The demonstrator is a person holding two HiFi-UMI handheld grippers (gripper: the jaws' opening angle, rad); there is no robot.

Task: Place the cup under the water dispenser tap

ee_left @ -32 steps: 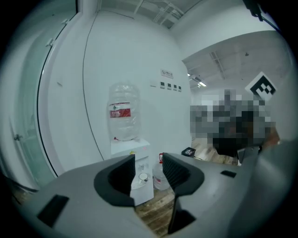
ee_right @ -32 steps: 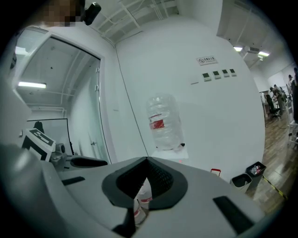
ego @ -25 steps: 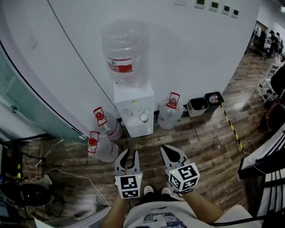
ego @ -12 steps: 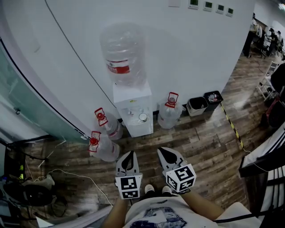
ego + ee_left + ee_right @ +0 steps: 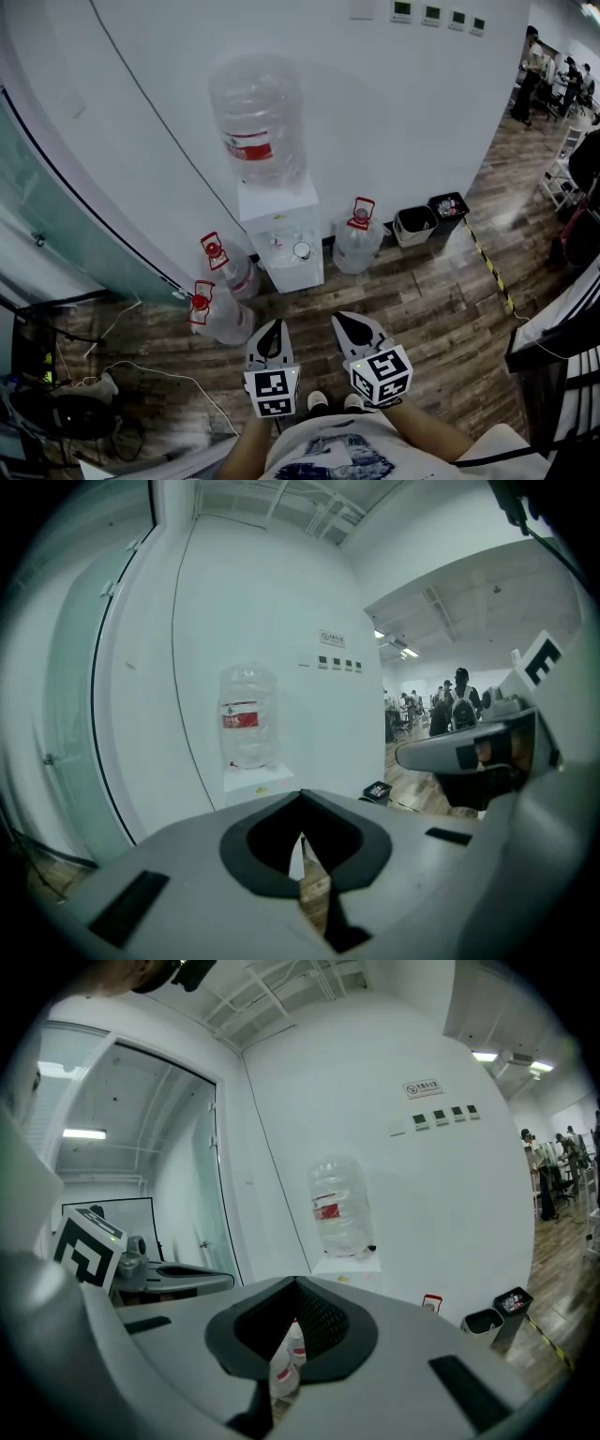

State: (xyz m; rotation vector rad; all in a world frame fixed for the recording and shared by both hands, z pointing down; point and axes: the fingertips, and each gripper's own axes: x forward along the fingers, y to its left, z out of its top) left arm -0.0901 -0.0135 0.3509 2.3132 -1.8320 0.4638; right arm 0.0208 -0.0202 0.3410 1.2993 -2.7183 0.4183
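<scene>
A white water dispenser with a big clear bottle on top stands against the wall. A small white cup sits on its front ledge, below the taps. Both grippers hover over the wooden floor a good step short of it, side by side and pointing at it. My left gripper is shut and holds nothing. My right gripper is also shut and holds nothing. In the left gripper view the shut tips cover the dispenser's front. In the right gripper view the tips hide the cup as well.
Spare water bottles stand on the floor left of the dispenser and right of it. Two small bins sit further right by the wall. Cables trail at the left. People stand in the far right background.
The left gripper's jaws, slightly apart a second ago, have closed. Both grippers have shifted a little; the dispenser and cup have not moved.
</scene>
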